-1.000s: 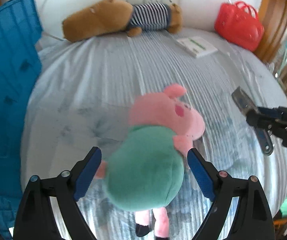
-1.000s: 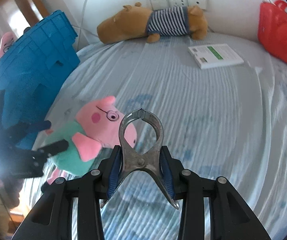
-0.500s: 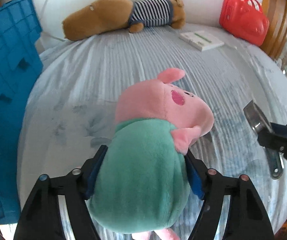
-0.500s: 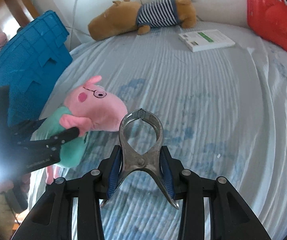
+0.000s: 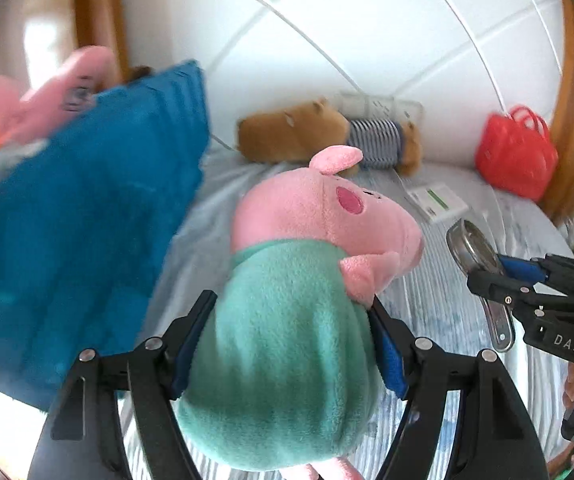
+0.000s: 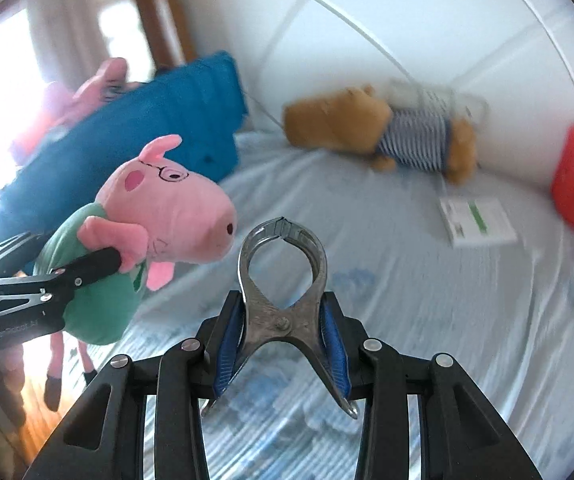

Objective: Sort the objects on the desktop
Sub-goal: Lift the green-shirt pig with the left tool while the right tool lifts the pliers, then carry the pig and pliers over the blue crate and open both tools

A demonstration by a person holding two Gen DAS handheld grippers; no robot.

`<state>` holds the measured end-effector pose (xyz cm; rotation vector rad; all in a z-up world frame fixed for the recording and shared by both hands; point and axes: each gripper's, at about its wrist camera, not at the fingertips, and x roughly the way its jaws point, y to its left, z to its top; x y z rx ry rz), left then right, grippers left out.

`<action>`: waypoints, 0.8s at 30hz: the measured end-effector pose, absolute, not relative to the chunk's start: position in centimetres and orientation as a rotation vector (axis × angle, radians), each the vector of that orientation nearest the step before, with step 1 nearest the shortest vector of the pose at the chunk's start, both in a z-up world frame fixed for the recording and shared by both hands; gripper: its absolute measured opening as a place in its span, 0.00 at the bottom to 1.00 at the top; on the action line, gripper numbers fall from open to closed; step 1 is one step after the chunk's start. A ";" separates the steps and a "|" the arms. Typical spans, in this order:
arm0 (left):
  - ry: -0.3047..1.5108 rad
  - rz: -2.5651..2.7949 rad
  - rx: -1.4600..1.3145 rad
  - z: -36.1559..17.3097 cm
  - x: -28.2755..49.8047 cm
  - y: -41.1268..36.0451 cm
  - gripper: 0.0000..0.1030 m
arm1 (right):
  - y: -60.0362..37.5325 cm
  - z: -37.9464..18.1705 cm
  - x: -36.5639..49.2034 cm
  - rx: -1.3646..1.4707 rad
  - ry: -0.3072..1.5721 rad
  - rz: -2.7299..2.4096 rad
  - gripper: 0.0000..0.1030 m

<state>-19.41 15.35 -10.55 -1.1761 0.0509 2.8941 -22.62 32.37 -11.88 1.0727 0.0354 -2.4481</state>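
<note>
While the pig plush hangs clear of the bed, our left gripper pinches its green body between both fingers; beside it on the right, our right gripper squeezes the metal clamp by its handles; on the left sits the blue crate; far off lie the brown plush, a booklet and the red basket.

Left gripper raised off the bed, fingers clamped on both sides of the pig's green body, holding it in the air. Right gripper just to its right, fingers pinched onto the handles of a metal clamp, clamp tips forward, also held aloft.
</note>
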 end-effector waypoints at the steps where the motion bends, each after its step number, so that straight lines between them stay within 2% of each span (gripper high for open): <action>1: 0.041 2.918 -1.161 -9.9 -18.8 15.0 0.69 | 31.7 -11.1 -22.4 1.042 0.064 -2.446 0.37; 14: -0.055 3.211 -0.922 -0.8 -11.6 10.6 0.69 | 26.1 -3.1 -19.6 0.748 0.146 -2.343 0.37; 24: -0.089 3.426 -0.663 6.5 -8.7 1.6 0.69 | 17.4 2.7 -18.9 0.543 0.149 -2.247 0.37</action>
